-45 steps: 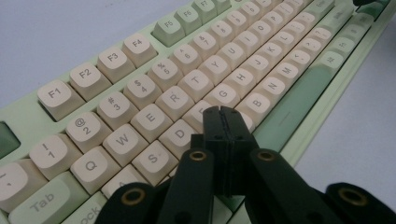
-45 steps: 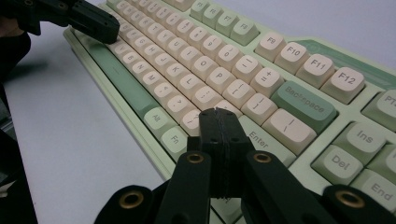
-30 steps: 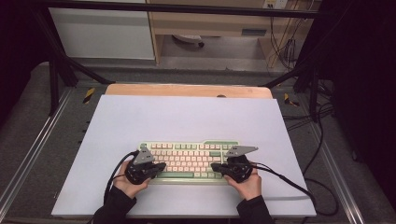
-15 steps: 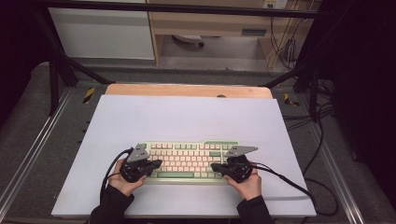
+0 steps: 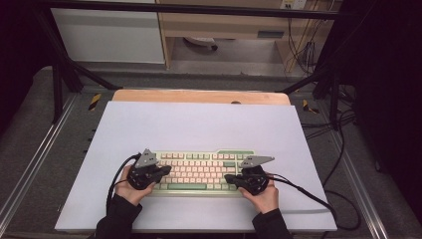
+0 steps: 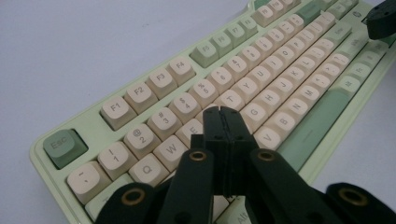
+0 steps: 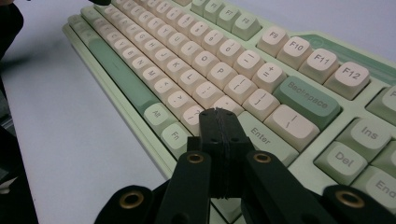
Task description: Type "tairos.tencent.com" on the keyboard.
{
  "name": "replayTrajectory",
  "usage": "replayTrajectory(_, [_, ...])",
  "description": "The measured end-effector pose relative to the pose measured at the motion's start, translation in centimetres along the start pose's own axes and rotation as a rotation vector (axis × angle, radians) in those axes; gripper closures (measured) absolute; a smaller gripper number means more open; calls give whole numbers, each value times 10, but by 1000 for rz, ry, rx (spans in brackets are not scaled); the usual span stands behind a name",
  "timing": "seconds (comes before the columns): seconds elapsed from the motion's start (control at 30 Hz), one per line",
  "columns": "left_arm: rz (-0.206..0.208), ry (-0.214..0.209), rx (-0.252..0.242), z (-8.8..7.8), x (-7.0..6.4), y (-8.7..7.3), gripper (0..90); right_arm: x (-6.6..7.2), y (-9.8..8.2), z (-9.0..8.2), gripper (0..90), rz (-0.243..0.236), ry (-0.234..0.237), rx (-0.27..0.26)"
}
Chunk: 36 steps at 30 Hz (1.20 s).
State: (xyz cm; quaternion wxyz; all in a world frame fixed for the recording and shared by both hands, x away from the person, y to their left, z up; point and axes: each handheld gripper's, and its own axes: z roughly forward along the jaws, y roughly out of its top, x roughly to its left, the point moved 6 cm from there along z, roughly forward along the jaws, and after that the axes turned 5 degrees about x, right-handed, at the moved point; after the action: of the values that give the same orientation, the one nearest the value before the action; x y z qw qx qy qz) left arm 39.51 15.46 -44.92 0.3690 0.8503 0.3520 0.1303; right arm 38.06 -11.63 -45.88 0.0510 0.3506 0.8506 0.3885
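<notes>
A pale green keyboard with cream and green keys lies on the white table mat, toward the near edge. My left gripper rests over its left end, held in a hand, jaws pointing right. In the left gripper view the left gripper is shut with nothing between its jaws, its tip just above the keyboard near the E and R keys. My right gripper sits over the right end, pointing left. The right gripper is shut and empty, its tip over the keyboard beside the Enter key.
The mat lies on a wooden tabletop inside a black metal frame. Black cables trail from the right gripper over the mat's right side. Grey carpet and a cabinet lie beyond the table.
My left gripper has shifted slightly left and away along the keyboard's left end. The right gripper has stayed put. Both stay shut.
</notes>
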Motion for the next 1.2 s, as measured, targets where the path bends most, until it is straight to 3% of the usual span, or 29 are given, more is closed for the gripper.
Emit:
replayTrajectory(0.6, [-25,33,20,16,14,6,895,0,0,0,900,-1,1,0])
replayTrajectory(1.2, [-12,26,35,24,12,3,894,0,0,1,900,-1,1,4])
